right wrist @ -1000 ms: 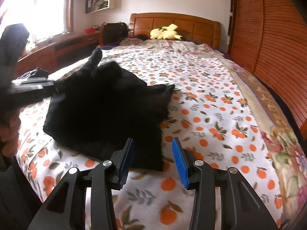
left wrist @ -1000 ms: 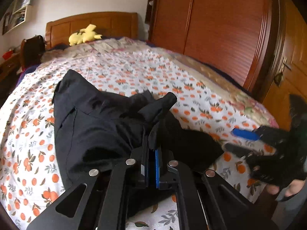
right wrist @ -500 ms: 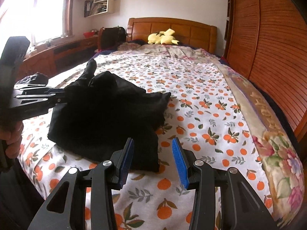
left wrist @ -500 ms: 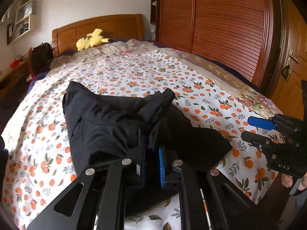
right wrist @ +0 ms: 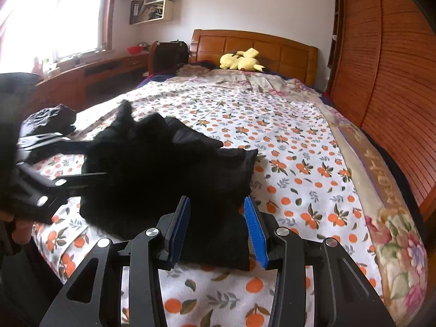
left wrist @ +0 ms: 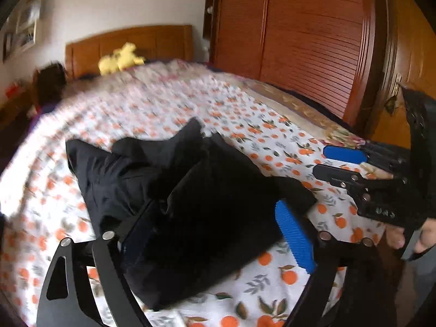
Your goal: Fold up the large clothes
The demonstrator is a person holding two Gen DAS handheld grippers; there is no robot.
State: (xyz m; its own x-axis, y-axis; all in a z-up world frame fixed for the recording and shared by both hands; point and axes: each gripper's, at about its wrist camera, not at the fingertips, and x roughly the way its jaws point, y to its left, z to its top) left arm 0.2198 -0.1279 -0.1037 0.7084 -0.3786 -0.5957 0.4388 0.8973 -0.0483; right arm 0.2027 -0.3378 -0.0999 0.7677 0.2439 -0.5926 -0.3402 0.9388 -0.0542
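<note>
The black garment sits bunched in a lumpy heap on the orange-print bedspread, lower centre of both views. The left gripper has just been opening and its jaws are spread wide with cloth between them but not pinched. The right gripper hangs part open over the near edge, holding nothing. Risk, I'd say: that raised flap in the middle flops back and undoes the fold, or a pad snags loose cloth.
</note>
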